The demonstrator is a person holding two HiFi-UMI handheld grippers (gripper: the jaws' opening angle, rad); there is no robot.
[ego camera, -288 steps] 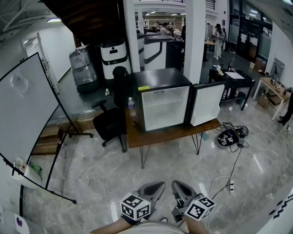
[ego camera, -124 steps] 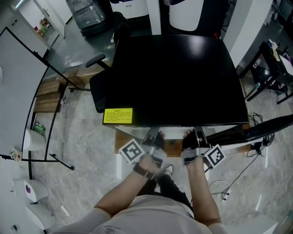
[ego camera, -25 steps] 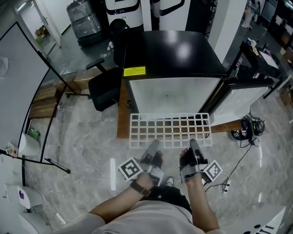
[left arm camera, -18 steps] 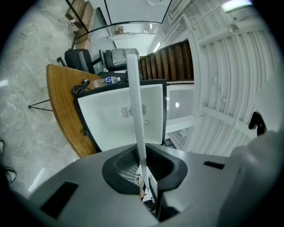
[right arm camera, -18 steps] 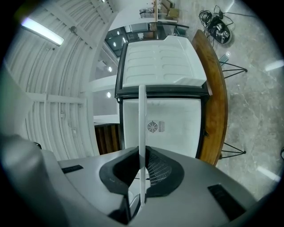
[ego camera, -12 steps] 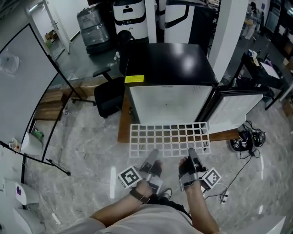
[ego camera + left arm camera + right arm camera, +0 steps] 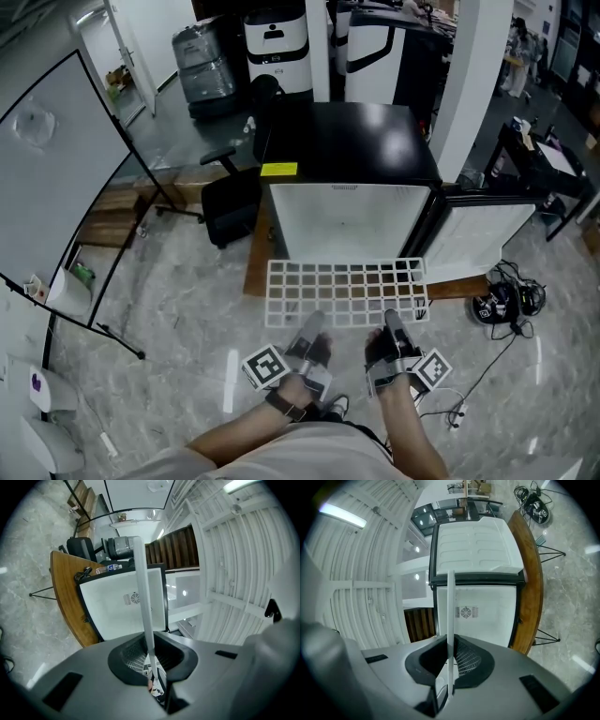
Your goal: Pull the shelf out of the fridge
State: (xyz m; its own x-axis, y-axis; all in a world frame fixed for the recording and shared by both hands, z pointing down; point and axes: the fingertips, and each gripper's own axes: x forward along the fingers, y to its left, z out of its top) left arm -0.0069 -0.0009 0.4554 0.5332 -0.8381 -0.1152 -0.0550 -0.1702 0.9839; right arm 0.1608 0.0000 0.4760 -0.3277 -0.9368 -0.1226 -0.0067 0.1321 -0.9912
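As L claw (image 7: 312,325) & R claw (image 7: 390,322) each pinched near edge of white shelf (image 7: 345,292), fridge (image 7: 349,220) stood open just ahead of both.

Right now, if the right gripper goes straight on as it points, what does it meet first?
The right gripper, shut on the shelf, points into the open fridge; probably that first, though depth is unclear.

Bright, even indoor light.
Fisheye bending, dark corners in both gripper views; soft sheen on the fridge top (image 7: 384,141).
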